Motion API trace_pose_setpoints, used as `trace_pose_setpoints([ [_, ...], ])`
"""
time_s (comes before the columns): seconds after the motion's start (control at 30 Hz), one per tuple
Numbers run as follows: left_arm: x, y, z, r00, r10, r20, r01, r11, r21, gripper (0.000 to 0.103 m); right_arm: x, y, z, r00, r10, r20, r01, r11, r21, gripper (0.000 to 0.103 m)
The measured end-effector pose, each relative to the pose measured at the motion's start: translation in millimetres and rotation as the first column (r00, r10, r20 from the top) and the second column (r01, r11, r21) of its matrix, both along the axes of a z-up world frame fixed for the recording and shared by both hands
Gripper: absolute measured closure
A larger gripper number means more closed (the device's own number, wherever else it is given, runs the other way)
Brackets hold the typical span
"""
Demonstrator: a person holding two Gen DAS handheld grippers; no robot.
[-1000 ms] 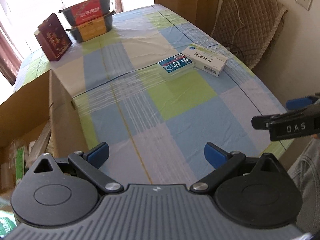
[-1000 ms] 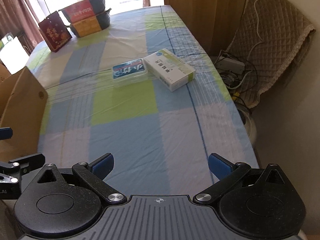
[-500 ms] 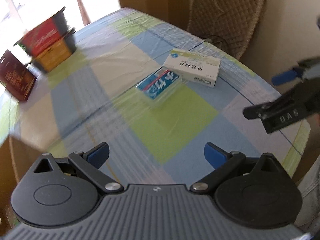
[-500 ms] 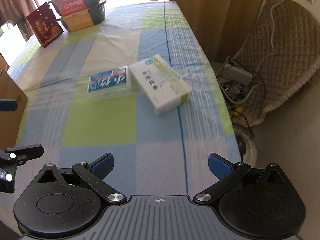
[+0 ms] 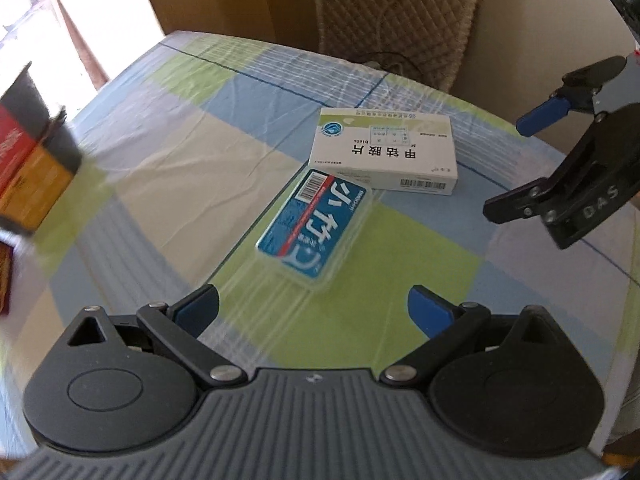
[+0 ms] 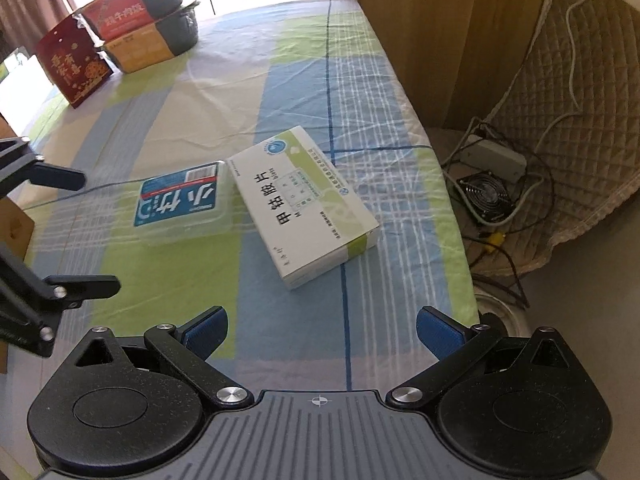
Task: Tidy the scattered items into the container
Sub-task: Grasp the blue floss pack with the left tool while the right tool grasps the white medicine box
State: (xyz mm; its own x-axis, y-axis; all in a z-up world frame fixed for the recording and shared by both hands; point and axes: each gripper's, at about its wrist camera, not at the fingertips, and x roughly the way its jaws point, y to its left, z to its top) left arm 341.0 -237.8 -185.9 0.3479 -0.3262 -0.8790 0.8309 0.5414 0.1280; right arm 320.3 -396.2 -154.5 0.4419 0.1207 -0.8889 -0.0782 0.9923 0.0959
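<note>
A clear flat case with a blue label (image 5: 316, 228) (image 6: 180, 202) lies on the checked tablecloth, touching a white and green medicine box (image 5: 386, 156) (image 6: 304, 204). My left gripper (image 5: 312, 308) is open just short of the blue case, nothing between its fingers. My right gripper (image 6: 322, 328) is open a little before the white box, also empty. In the left wrist view the right gripper's fingers (image 5: 516, 200) hang at the right of the box. The left gripper's fingers (image 6: 82, 284) show at the left edge of the right wrist view.
Two stacked food bowls (image 6: 148, 24) and a red packet (image 6: 74, 66) stand at the far left of the table. A cardboard box (image 6: 16, 220) edges in at the left. A padded chair (image 6: 580, 120), cables and a small fan (image 6: 486, 194) lie past the table's right edge.
Both grippers have moved forward toward the two items, which now appear much closer. The left gripper swung right, away from the cardboard box, onto the blue case. Both stayed open.
</note>
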Motion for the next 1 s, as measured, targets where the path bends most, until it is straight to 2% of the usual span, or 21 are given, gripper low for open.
trace_pose_setpoints([
  [0.47,35,-43,-30,0.988,-0.154,0.005,0.154,0.988,0.005,0.005,19,-15,-4,1.0,-0.003,0.018,0.002,0.999,0.039,0.0],
  [0.5,38,-46,-32,0.986,-0.165,0.005,0.165,0.986,0.006,0.009,19,-15,-4,1.0,-0.003,0.018,0.003,0.999,0.039,0.0],
  [0.57,40,-46,-37,0.984,-0.177,-0.008,0.177,0.984,0.016,0.023,19,-15,-4,1.0,-0.001,0.019,0.0,0.999,0.039,0.0],
  [0.63,43,-37,-36,0.986,-0.159,-0.042,0.159,0.987,-0.004,0.043,18,-15,-3,1.0,0.004,0.029,-0.005,0.999,0.037,0.0],
  [0.7,46,-28,-35,0.989,-0.131,-0.07,0.13,0.991,-0.019,0.044,18,-13,-1,0.999,0.017,0.048,-0.019,0.999,0.039,0.0],
  [0.83,49,-3,-33,0.995,-0.023,-0.093,0.025,0.999,0.03,0.044,22,-9,1,0.994,0.058,0.089,-0.061,0.998,0.034,0.0],
  [1.0,51,26,-26,0.977,0.126,-0.17,-0.121,0.992,0.037,0.044,38,3,-2,0.977,0.165,0.136,-0.162,0.986,-0.033,0.0],
])
